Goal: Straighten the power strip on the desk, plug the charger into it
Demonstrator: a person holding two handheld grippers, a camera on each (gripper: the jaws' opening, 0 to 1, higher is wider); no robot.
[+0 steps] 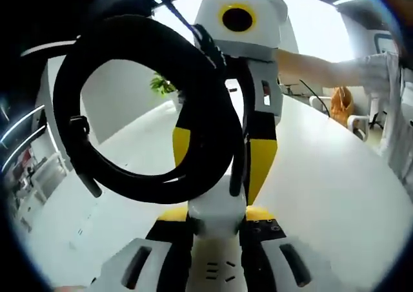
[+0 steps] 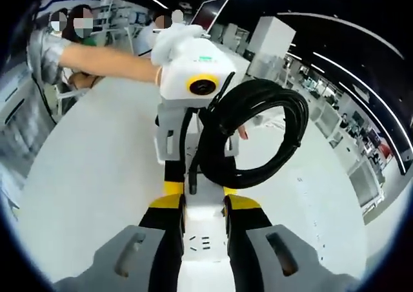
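A white power strip (image 1: 214,267) (image 2: 205,240) hangs in the air above the white desk (image 1: 322,176) (image 2: 84,176), gripped at both ends. My left gripper (image 1: 215,214) is shut on one end, its yellow-tipped jaws on either side. My right gripper (image 2: 205,203) is shut on the opposite end. Each gripper faces the other: the right gripper (image 1: 218,179) comes down from the top of the left gripper view, and the left gripper (image 2: 197,176) stands straight ahead in the right gripper view. The strip's black cable, bundled in a coil (image 1: 129,176) (image 2: 271,134), dangles beside the strip.
A person's sleeve and arm (image 1: 316,69) (image 2: 110,59) reach in behind the grippers. A potted plant (image 1: 161,84) stands at the desk's far end. An orange bag (image 1: 341,103) and chairs (image 1: 358,124) sit past the desk edge. Shelving and desks (image 2: 348,137) line the room.
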